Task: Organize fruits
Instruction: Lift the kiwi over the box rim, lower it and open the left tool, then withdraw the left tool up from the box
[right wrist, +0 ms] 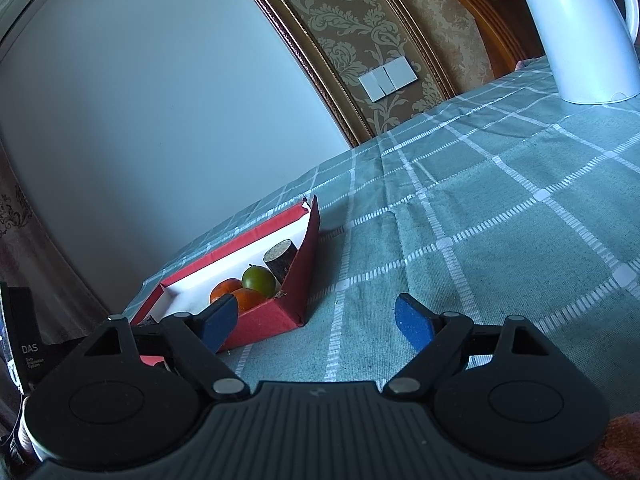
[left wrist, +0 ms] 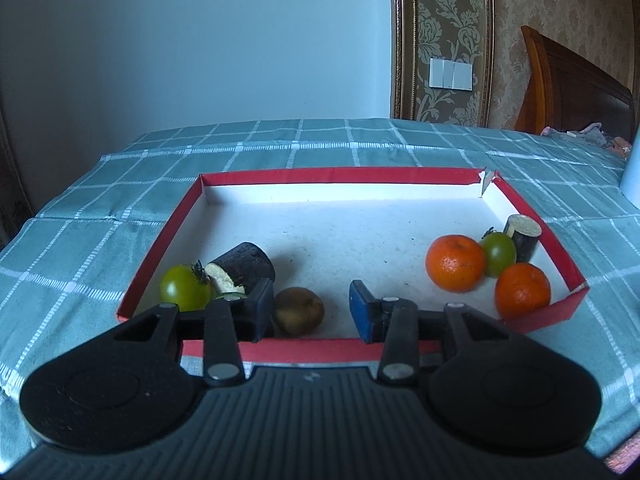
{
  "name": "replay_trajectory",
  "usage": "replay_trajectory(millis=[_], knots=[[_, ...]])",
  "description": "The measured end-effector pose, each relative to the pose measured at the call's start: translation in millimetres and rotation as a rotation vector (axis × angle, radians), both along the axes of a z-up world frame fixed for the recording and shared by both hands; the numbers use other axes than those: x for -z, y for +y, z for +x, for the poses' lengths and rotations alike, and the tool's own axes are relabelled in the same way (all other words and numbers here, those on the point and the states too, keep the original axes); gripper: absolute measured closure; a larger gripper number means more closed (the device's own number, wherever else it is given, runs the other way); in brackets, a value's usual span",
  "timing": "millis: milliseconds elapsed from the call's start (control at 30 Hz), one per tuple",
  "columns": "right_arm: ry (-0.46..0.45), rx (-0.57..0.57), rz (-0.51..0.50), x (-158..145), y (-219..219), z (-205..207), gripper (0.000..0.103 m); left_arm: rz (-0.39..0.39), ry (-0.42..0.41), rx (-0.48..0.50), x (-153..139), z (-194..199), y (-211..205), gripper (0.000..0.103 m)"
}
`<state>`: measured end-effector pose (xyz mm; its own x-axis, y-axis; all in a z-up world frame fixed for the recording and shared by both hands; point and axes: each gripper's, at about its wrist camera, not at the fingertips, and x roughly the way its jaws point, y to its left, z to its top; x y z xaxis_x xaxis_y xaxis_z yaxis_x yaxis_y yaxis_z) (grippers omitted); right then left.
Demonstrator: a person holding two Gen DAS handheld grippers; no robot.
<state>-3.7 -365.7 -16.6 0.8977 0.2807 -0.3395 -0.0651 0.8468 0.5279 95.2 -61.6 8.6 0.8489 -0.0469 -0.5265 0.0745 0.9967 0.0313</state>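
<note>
Left gripper (left wrist: 312, 308) hangs over the near edge of the red tray (left wrist: 168, 232), its jaws parted around a brown kiwi (left wrist: 299, 311) lying on the tray floor; the pads do not press it. Just left of the kiwi sit a green tomato (left wrist: 185, 288) and a dark cut stub (left wrist: 244, 268). At the tray's right end, two oranges (left wrist: 455, 263), another green tomato (left wrist: 498, 253) and a second stub (left wrist: 524, 238) crowd together. Right gripper (right wrist: 316, 322) rests wide open over the checked cloth (right wrist: 500, 220), holding nothing.

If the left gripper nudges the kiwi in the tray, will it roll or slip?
The kiwi looks oval, so it probably wobbles rather than rolls far. Its skin looks matte, so likely grippy. The open left gripper has room around it.
</note>
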Motion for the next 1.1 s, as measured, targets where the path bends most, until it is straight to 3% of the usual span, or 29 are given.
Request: replay_trajectory(millis=[67, 167, 233, 300, 433, 600, 800, 900, 1100], knots=[[-0.001, 0.001, 0.001, 0, 0, 0, 0.017, -0.023, -0.015, 0.009, -6, -11, 2, 0.057], [-0.001, 0.002, 0.001, 0, 0, 0, 0.017, -0.020, -0.090, 0.009, -15, -38, 9, 0.032], [-0.001, 0.002, 0.000, 0, -1, -1, 0.017, -0.018, -0.135, 0.010, -20, -57, 16, 0.021], [-0.001, 0.002, 0.001, 0, -1, -1, 0.017, -0.012, -0.164, 0.015, -22, -73, 23, 0.002], [0.000, 0.003, -0.002, 0, -1, -1, 0.017, 0.031, -0.163, -0.025, -13, -85, 33, 0.000], [0.000, 0.006, -0.006, -1, -1, -1, 0.017, 0.023, -0.115, -0.090, 4, -75, 49, 0.000], [-0.015, 0.011, -0.024, -3, 1, -4, 0.017, -0.063, -0.038, -0.155, 10, -63, 71, 0.000], [-0.016, -0.010, -0.083, -8, 9, -5, 0.017, -0.099, -0.025, -0.153, 12, -62, 78, 0.000], [-0.067, -0.147, -0.185, -39, 46, -14, 0.017, -0.114, -0.025, -0.151, 12, -63, 79, 0.000]])
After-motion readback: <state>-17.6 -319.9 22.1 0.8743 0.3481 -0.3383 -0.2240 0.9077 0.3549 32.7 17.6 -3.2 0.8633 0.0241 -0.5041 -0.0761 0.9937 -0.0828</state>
